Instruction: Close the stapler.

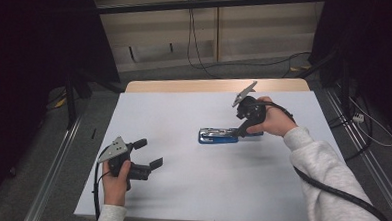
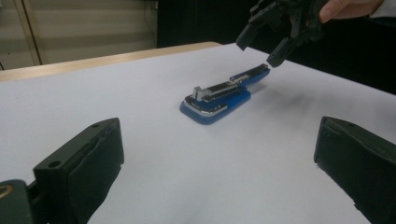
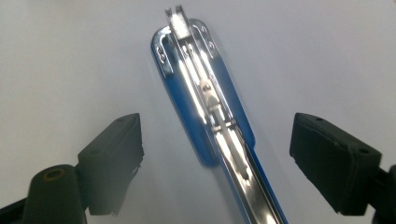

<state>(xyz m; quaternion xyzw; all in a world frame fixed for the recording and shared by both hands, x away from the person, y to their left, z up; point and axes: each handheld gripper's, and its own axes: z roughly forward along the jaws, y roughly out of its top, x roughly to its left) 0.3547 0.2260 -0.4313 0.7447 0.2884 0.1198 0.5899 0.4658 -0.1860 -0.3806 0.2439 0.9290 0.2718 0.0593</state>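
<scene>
You are holding the right gripper point(image 1: 243, 126) over the near end of the stapler point(image 1: 223, 135), its jaws spread wide on either side of the blue body and gripping nothing. In the right gripper view the stapler point(image 3: 205, 102) is lying between the two pads with its metal channel exposed, touching neither. It is resting flat near the middle of the table point(image 1: 190, 190). You are keeping the left gripper point(image 1: 148, 158) low at the near left, well apart from the stapler, jaws wide open and empty, pointing across toward it.
</scene>
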